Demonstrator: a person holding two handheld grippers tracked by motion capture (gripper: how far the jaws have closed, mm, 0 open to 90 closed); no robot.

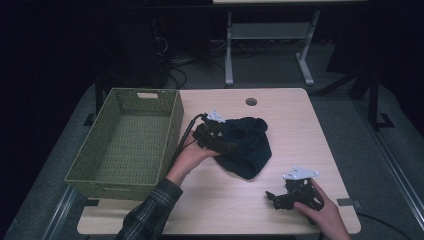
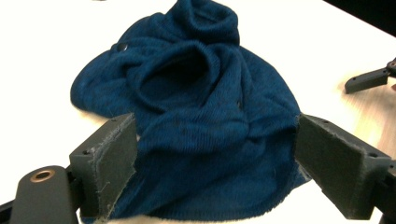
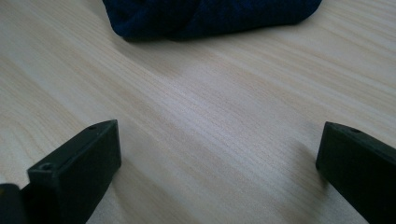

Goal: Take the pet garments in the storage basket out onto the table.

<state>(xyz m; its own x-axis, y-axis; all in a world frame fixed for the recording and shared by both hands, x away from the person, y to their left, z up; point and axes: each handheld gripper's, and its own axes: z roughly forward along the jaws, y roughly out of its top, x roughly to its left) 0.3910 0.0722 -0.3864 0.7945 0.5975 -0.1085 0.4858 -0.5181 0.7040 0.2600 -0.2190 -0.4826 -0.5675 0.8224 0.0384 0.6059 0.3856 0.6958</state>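
A crumpled dark blue knitted garment (image 1: 247, 145) lies in the middle of the wooden table (image 1: 300, 125). My left gripper (image 1: 226, 146) is at its left edge, open. In the left gripper view the blue garment (image 2: 201, 107) bulges between the two wide-apart jaws, which straddle its near hem. My right gripper (image 1: 274, 198) rests low near the table's front right, open, pointing left. Its own view has bare wood between the spread jaws, and the edge of the garment (image 3: 210, 16) lies farther off at the top.
A green woven basket (image 1: 127, 140) stands on the table's left side, next to my left hand; nothing shows inside it. A round cable hole (image 1: 251, 101) sits near the far edge. Desk legs and cables stand beyond the table.
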